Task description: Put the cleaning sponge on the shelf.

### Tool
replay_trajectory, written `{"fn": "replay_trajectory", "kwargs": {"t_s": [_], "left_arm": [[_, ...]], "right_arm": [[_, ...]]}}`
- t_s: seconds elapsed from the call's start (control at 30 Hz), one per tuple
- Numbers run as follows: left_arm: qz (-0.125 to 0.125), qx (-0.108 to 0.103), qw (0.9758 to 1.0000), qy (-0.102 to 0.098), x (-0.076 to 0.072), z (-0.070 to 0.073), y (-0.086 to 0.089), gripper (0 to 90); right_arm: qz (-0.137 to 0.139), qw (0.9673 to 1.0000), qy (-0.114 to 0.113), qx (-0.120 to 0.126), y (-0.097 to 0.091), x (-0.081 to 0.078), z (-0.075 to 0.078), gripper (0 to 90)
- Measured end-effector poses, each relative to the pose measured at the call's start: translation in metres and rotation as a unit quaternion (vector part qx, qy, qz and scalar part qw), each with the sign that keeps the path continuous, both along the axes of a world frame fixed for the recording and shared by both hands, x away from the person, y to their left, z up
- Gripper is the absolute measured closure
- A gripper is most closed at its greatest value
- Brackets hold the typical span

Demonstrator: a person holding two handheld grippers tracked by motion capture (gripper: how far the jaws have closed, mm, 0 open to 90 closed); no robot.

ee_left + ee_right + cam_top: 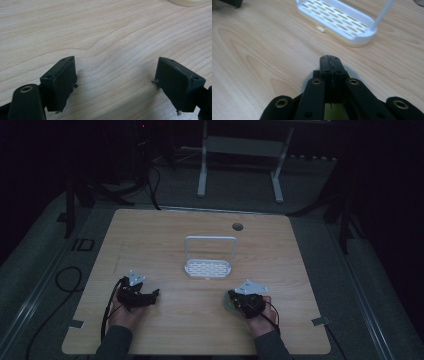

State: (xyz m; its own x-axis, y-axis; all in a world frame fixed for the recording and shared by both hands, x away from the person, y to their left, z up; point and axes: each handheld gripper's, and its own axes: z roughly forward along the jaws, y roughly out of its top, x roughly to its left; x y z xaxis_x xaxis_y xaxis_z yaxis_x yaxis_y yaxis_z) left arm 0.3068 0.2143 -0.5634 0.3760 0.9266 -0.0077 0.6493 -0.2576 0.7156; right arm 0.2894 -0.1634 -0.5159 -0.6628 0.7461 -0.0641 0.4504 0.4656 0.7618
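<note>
A white slotted rack [207, 268] with a tall hoop handle stands at the middle of the wooden table [200, 330]. My left gripper [152, 295] rests low at the front left, its jaws wide apart over bare wood [120, 80]. At the front right, my right gripper [231, 296] has its jaws pressed together with nothing visible between them [330, 60]. It points toward the rack [337, 20]. A pale round disc [227, 306] lies on the table beneath the right gripper, and a yellowish patch of it [337, 110] shows under the linkage.
A round cable hole [237, 226] sits near the table's far edge. Tape tabs mark the front corners [320, 321]. A cream rounded edge [187, 2] shows at the top right of the left gripper view. Dark floor, cables and a white frame [240, 150] lie beyond.
</note>
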Motion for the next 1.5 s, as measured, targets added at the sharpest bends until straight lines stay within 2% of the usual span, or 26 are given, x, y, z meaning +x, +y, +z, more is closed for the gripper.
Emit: {"fn": "replay_trajectory", "kwargs": {"t_s": [0.2,0.43,0.57,0.87,0.97,1.03,1.1,1.13,1.23,1.3,1.5], "left_arm": [[0.000,0.000,1.0000,0.000,0.000,0.000,0.000,17.5],[0.000,0.000,1.0000,0.000,0.000,0.000,0.000,17.5],[0.000,0.000,1.0000,0.000,0.000,0.000,0.000,17.5],[0.000,0.000,1.0000,0.000,0.000,0.000,0.000,17.5],[0.000,-0.001,1.0000,0.000,0.000,0.000,0.000,17.6],[0.000,0.000,1.0000,0.000,0.000,0.000,0.000,17.6],[0.000,0.000,1.0000,0.000,0.000,0.000,0.000,17.6],[0.000,0.000,1.0000,0.000,0.000,0.000,0.000,17.5],[0.000,0.000,1.0000,0.000,0.000,0.000,0.000,17.5],[0.000,0.000,1.0000,0.000,0.000,0.000,0.000,17.5],[0.000,0.000,1.0000,0.000,0.000,0.000,0.000,17.5]], "right_arm": [[-0.018,0.9998,0.004,-0.001,-0.013,0.008,0.003,90.0],[-0.017,0.9998,0.003,0.007,-0.018,0.007,0.006,90.0],[-0.011,0.9998,0.009,0.011,-0.029,0.005,0.012,89.7],[0.005,0.9994,0.033,0.013,-0.054,0.008,0.022,74.3],[0.014,0.9983,0.053,0.018,-0.064,0.014,0.026,64.5],[0.019,0.9978,0.061,0.018,-0.066,0.015,0.027,62.5],[0.032,0.9970,0.070,0.011,-0.067,0.018,0.029,59.0],[0.044,0.9959,0.079,-0.003,-0.068,0.020,0.032,56.7],[0.049,0.9956,0.079,-0.011,-0.067,0.020,0.034,56.2],[0.068,0.9930,0.092,-0.029,-0.065,0.024,0.038,55.4],[0.090,0.9869,0.118,-0.063,-0.058,0.029,0.040,53.0]]}}
